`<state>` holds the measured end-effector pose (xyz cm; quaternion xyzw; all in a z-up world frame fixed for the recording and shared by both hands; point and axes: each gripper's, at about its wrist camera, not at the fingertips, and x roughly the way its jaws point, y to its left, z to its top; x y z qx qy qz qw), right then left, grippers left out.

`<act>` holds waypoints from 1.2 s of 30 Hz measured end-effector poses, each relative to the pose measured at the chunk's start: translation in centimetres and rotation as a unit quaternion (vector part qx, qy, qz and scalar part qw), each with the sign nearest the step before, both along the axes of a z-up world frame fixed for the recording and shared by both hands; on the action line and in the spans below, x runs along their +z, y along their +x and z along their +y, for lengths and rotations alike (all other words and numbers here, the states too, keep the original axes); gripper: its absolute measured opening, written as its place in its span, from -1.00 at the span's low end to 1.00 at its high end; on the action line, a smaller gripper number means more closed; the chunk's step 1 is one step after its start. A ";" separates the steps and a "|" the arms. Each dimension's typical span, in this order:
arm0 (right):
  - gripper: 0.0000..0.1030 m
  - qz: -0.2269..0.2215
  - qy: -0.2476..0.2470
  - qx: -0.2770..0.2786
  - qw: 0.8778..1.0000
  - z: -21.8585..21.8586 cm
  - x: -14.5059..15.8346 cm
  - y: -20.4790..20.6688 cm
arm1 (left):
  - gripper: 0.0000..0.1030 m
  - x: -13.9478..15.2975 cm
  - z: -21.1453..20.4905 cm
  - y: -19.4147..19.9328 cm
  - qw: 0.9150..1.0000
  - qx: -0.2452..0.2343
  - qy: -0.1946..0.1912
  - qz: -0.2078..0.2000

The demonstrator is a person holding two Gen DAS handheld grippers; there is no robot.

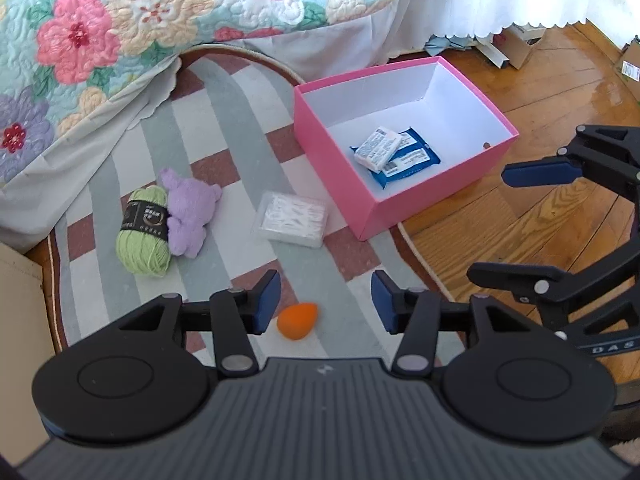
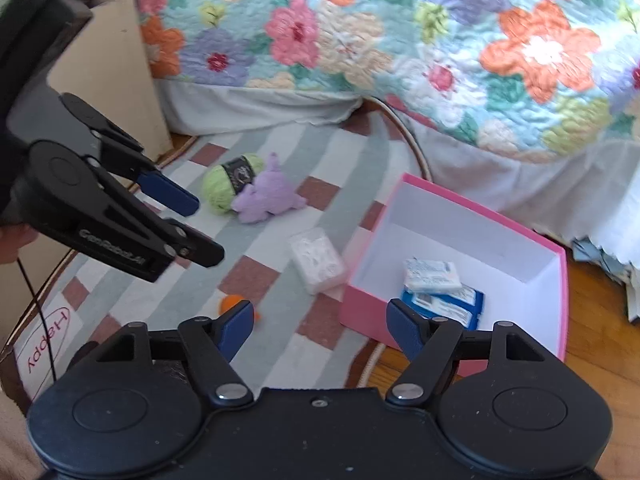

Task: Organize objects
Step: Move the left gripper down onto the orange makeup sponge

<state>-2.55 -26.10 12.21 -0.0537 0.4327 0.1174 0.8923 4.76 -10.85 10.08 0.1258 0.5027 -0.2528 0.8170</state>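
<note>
Now both my grippers, left gripper [image 1: 325, 303] and right gripper [image 2: 320, 322], hang open and empty; sponge [image 1: 297, 320] sits at 6 o'clock of the pink box [image 1: 340, 184], probably next in.
</note>
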 end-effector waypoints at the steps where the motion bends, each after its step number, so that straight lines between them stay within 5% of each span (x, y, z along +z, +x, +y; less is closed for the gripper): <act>1: 0.51 0.000 0.005 0.007 1.000 0.2 0.0 -0.1 | -0.05 -0.1 0.2 -0.2 1.000 -0.001 0.001 -0.002; 27: 0.63 -0.014 0.046 0.107 0.993 3.5 -5.7 -0.4 | 0.02 -7.9 4.0 -1.4 0.999 0.018 -0.021 0.033; 36: 0.63 0.020 0.037 0.127 0.991 5.8 -10.7 0.7 | 0.40 -10.4 4.3 -1.2 0.999 0.029 -0.018 0.021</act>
